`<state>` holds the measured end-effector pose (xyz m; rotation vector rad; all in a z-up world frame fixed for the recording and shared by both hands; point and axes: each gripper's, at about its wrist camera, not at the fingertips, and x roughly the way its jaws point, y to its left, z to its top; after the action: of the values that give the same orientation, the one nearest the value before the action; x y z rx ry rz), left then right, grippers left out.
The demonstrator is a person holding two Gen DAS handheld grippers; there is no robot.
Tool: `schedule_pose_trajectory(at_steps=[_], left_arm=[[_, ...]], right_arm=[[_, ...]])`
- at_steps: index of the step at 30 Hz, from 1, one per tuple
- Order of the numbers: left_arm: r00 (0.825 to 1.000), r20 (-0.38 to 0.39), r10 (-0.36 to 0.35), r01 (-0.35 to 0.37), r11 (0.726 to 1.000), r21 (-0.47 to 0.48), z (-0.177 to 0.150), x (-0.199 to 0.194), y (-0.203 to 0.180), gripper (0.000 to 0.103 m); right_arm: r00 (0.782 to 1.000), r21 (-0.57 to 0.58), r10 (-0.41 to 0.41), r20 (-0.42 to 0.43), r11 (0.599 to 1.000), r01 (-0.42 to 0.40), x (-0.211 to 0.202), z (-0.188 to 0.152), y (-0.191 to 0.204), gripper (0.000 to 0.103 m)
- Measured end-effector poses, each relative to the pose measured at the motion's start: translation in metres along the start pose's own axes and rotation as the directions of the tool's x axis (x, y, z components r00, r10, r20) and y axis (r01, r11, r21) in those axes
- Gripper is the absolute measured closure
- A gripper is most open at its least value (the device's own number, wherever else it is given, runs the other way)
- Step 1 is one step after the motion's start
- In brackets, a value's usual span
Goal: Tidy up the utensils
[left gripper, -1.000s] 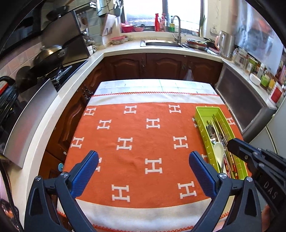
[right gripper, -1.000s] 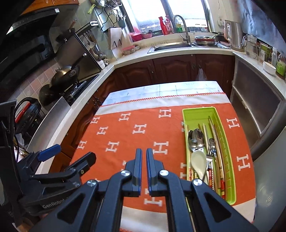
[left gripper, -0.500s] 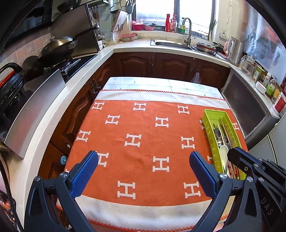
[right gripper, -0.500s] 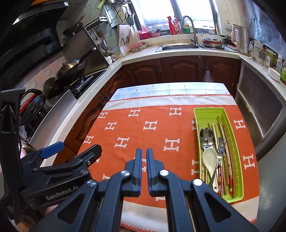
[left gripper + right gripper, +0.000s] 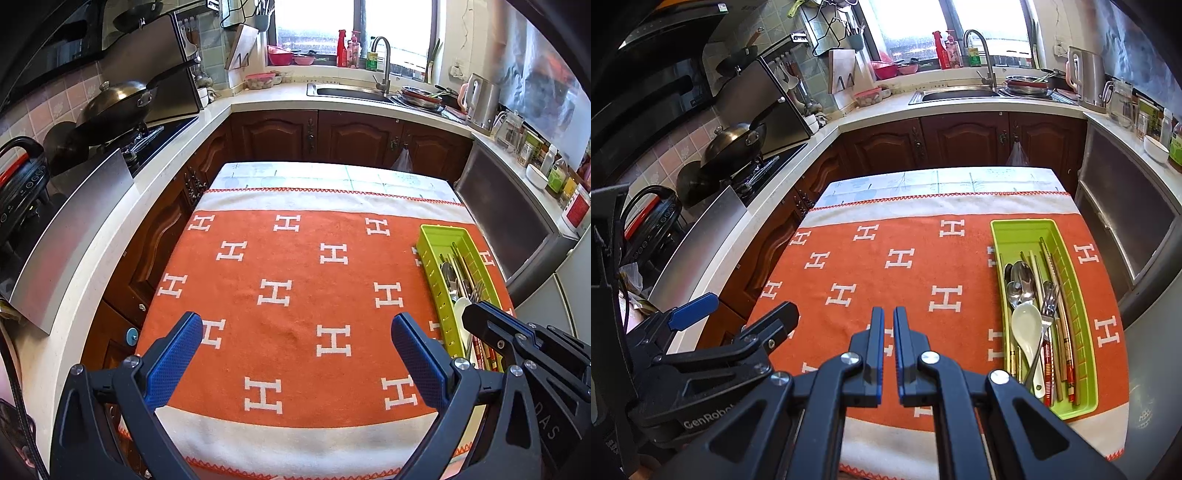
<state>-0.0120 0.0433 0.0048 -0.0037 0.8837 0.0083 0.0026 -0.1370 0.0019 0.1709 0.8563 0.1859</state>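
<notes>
Jaws of the left gripper (image 5: 295,332) stand wide apart and hold nothing — between them there is only the orange cloth with white H marks (image 5: 295,295) that covers the surface. Going to the right, the right gripper (image 5: 888,347) has its jaws almost together, with only a thin slit between the blue pads, and nothing is in this slit. It also hangs above bare cloth, near the front edge.

The utensils lie further to the right, all inside the green tray (image 5: 999,258), which sits near the right edge of the cloth. In the tray I see metal spoons (image 5: 1021,280), a white spoon (image 5: 1027,328), a fork (image 5: 1049,299) and several chopsticks (image 5: 1060,295). Their long axis runs from the near side to the far side, the same way as the tray, and this is roughly the way both grippers point.

So the tray is to the right of both pairs of jaws and a little ahead. The right gripper is clearly nearer; in the left wrist view its black body even covers the near end of the tray. I judge that any pick from the tray belongs to the right hand — it must open first, go to the right, and close across a handle, not along it.
</notes>
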Motion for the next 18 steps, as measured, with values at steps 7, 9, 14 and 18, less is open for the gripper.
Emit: schedule_pose_trajectory(at_steps=[7,9,14,18], left_arm=[[1.0,-0.004,0.0,0.0,1.0,0.0,-0.001,0.0007,-0.0003,0.002],[1.0,-0.007,0.001,-0.001,1.0,-0.001,-0.0021,0.0013,0.0007,0.002],[1.0,-0.007,0.004,-0.004,1.0,-0.001,-0.0029,0.0016,0.0011,0.002],[1.0,-0.006,0.008,-0.008,1.0,-0.001,-0.0034,0.0019,0.0025,0.002]], right_arm=[[1.0,0.0,0.0,-0.001,1.0,0.0,0.0013,-0.0003,0.0008,0.098],[1.0,0.001,-0.001,-0.003,1.0,0.001,0.002,-0.0003,0.0007,0.098],[1.0,0.003,0.0,-0.003,1.0,0.0,0.0026,-0.0016,0.0013,0.098],[1.0,0.004,0.0,-0.003,1.0,0.0,0.0028,-0.0022,0.0013,0.098]])
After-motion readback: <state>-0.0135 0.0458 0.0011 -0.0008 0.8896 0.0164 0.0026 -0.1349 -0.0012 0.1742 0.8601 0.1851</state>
